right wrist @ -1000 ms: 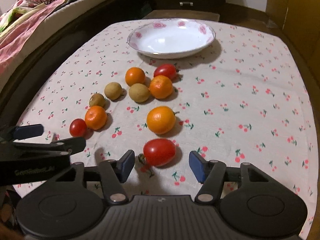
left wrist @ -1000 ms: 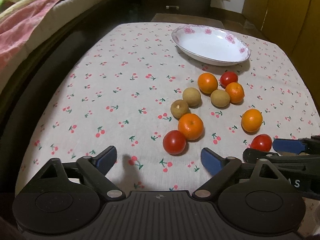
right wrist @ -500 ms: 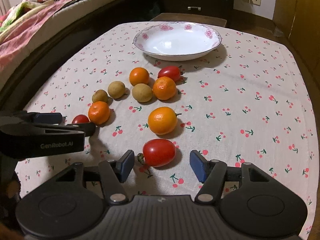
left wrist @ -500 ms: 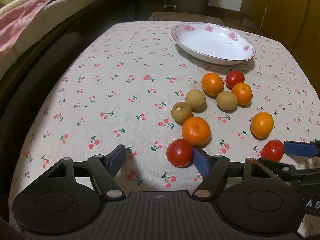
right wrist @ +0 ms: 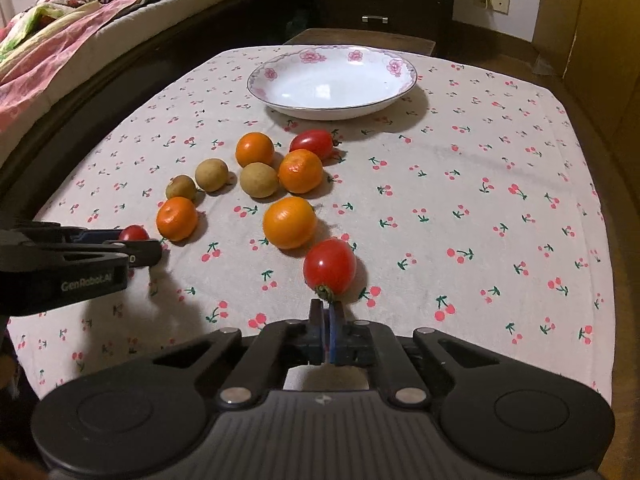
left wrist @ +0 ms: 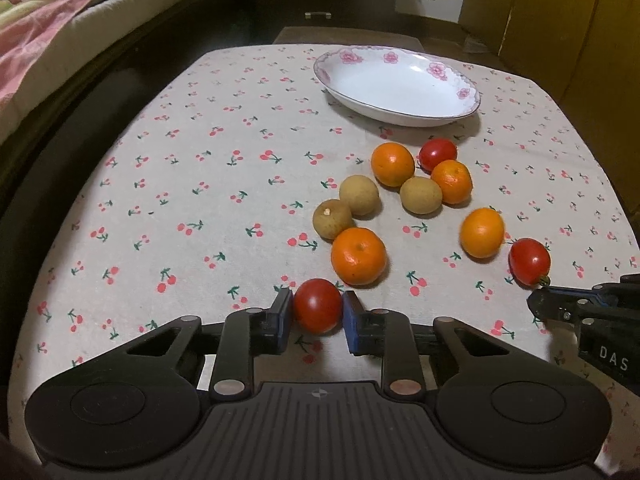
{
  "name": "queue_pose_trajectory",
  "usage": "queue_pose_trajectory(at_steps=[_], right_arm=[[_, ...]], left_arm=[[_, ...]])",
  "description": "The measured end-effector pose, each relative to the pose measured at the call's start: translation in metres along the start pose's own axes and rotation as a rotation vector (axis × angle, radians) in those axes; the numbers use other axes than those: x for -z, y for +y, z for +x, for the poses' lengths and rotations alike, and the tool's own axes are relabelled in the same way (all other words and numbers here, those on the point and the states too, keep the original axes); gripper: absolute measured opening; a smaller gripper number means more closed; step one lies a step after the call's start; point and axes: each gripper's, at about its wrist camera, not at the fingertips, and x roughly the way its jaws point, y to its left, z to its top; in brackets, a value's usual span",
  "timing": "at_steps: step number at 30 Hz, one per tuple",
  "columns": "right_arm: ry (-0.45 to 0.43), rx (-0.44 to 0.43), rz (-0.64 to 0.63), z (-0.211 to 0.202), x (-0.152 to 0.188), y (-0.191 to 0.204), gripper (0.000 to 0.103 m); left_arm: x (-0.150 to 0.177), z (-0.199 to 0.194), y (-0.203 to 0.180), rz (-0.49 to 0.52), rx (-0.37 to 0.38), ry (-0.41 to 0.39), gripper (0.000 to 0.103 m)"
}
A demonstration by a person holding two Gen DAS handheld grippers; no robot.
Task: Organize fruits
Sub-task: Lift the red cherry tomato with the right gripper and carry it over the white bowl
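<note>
The left gripper (right wrist: 138,246) is covering most of a small red tomato (right wrist: 134,233) in the right wrist view, leaving only its top showing, and the tool's body is running off the left edge. In the left wrist view, the right gripper (left wrist: 538,300) is entering from the right edge with most of it cut off, and only the letters "DAS" of its label are showing. It is unclear whether its closed tips are gripping the stem of the nearer tomato (right wrist: 329,266) or merely touching it, and the bed (left wrist: 60,40) is trailing out of both frames at upper left.
</note>
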Motion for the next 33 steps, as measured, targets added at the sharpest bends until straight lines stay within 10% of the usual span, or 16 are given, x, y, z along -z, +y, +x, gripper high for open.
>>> queue_pose_trajectory(at_steps=[29, 33], right_arm=[[0.008, -0.057, 0.017, -0.014, -0.001, -0.024, 0.009], [-0.036, -0.084, 0.042, -0.021, -0.010, -0.023, 0.029]], left_arm=[[-0.001, -0.007, 0.004, -0.059, 0.072, -0.001, 0.033], [0.001, -0.005, 0.006, -0.070, 0.082, 0.017, 0.033]])
